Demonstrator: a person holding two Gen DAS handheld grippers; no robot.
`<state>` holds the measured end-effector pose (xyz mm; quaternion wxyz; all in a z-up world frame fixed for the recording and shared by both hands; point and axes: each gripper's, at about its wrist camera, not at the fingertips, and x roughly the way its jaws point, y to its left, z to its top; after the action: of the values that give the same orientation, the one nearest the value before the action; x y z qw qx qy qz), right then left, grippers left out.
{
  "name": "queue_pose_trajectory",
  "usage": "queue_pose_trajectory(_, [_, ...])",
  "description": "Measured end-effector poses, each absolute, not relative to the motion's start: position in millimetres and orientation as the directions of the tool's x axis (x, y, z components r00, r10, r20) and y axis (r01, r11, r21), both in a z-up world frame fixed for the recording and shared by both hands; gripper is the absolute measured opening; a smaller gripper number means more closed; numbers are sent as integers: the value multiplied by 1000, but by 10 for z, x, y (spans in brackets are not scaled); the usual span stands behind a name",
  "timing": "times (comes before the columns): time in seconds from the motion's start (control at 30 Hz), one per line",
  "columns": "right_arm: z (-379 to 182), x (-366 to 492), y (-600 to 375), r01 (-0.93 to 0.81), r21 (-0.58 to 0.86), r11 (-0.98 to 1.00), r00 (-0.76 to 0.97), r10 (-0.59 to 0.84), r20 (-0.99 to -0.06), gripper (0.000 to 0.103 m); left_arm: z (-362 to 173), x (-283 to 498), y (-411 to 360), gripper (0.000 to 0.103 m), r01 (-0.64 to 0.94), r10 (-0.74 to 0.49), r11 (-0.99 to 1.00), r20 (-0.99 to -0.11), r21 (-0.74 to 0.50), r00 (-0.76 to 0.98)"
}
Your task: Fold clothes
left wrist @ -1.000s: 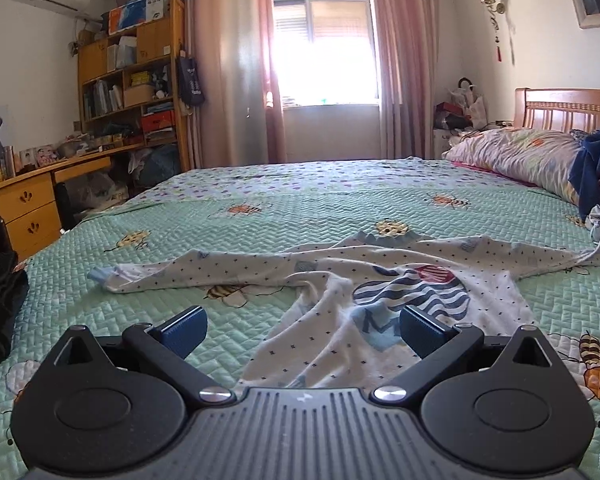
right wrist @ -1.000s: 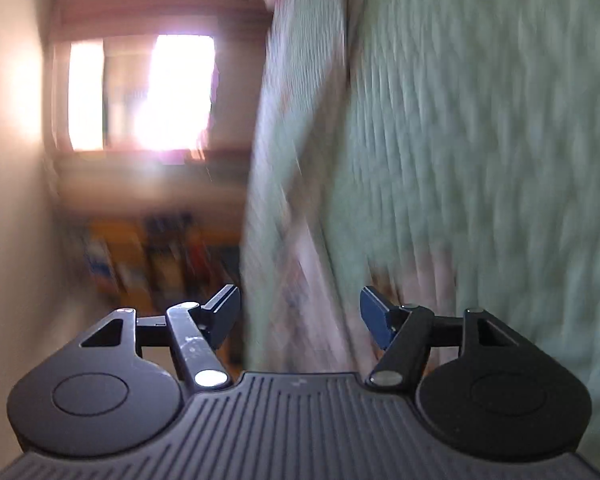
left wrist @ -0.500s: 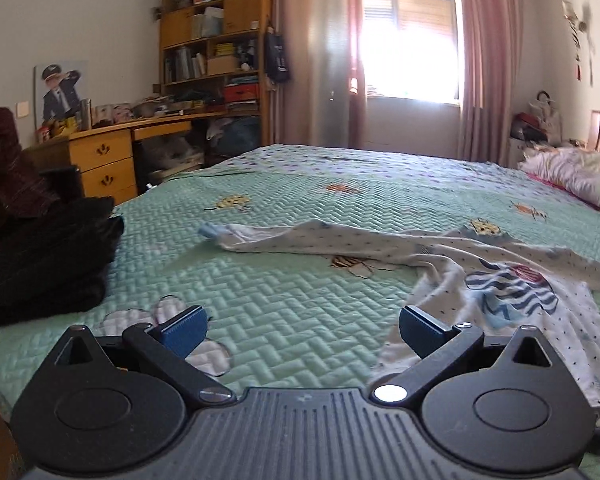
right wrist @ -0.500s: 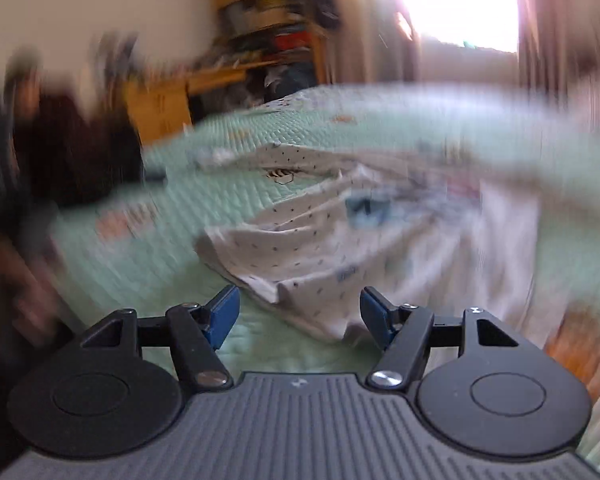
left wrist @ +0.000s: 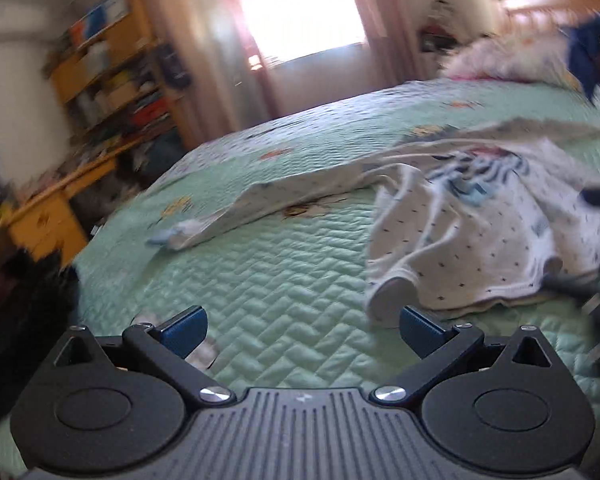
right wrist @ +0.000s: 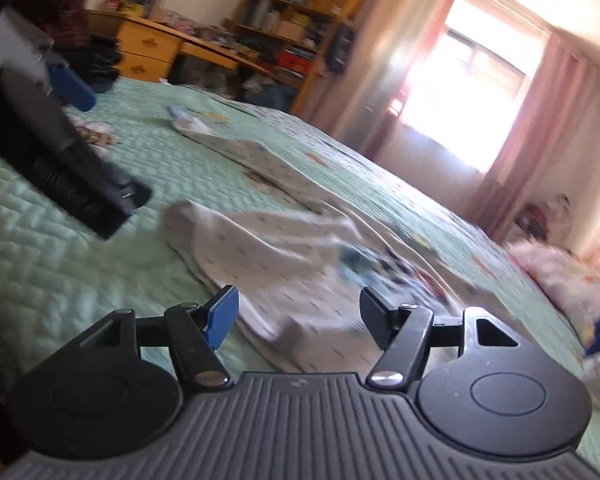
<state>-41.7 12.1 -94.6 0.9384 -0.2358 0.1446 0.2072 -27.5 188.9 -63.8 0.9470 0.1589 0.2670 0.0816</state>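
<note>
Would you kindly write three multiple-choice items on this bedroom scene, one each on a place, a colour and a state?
1. Where does the white dotted garment lie?
A. On the desk
B. On the green quilt
C. On the floor

2. What colour are the gripper pads?
A. Blue
B. Red
C. Yellow

3. How does the right gripper stand?
A. Shut on a sleeve
B. Shut and empty
C. Open, clamping nothing

Answers:
1. B, since the garment is spread on the green quilt covering the bed.
2. A, as blue pads show on the left gripper and on the right one.
3. C, since its jaws stand apart above the garment's hem and press nothing.
</note>
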Motion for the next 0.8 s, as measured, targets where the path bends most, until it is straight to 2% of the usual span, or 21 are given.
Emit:
queue_pose_trajectory(0.23, [-911, -348, -364, -356, -292, 888, 896, 237, -375, 69, -865, 70, 1904, 100, -18, 227, 926, -518, 377, 825])
queue_pose_trajectory(0.47, [-964, -343, -760, -257, -258, 931, 906, 138, -401, 69, -926, 124, 1889, 93, -10, 218, 920, -491, 391, 843])
queue_pose_trajectory(0.8, [-1171, -314, -781, -198, -409, 891, 910, 11, -415, 69, -972, 133, 1767, 85, 40, 189, 900, -471, 435, 861])
